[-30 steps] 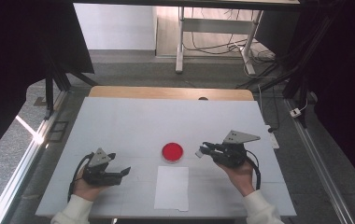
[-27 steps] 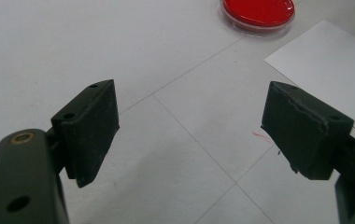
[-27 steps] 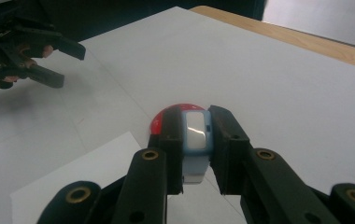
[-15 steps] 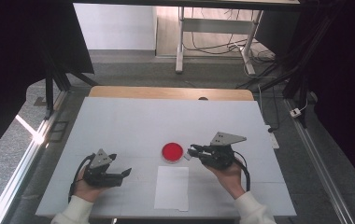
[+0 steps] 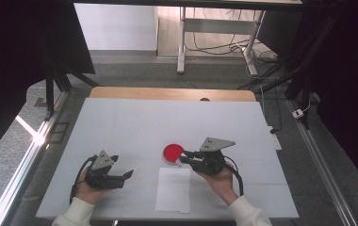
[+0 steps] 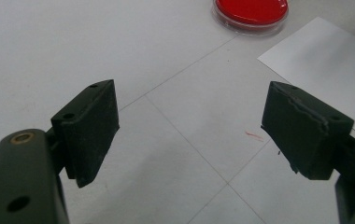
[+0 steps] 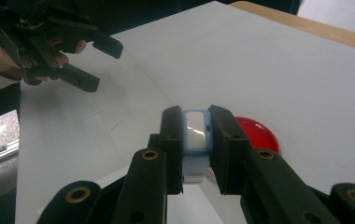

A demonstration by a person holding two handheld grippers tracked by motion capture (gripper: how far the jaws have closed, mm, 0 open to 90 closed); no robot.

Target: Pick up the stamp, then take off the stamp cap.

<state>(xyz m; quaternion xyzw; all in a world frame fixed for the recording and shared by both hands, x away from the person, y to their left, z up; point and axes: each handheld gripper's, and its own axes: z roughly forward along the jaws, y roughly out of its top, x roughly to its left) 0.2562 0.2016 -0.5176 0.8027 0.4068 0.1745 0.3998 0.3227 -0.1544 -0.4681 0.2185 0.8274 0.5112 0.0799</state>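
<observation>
The right gripper (image 7: 195, 154) is clamping a small pale-blue plastic device with a white face (image 7: 196, 135) between its jaws, just beside the round red-filled clear dish (image 5: 173, 153). Farther off, the left gripper (image 5: 126, 174) is resting wide open and empty over the white table (image 5: 134, 122), near the white paper sheet (image 5: 173, 189).

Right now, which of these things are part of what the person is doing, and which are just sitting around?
In use:
- right gripper, shut on a small pale blue and white object
- red dish, just beside that gripper

Lying about:
- white sheet of paper on the table
- left gripper, open, holding nothing
</observation>
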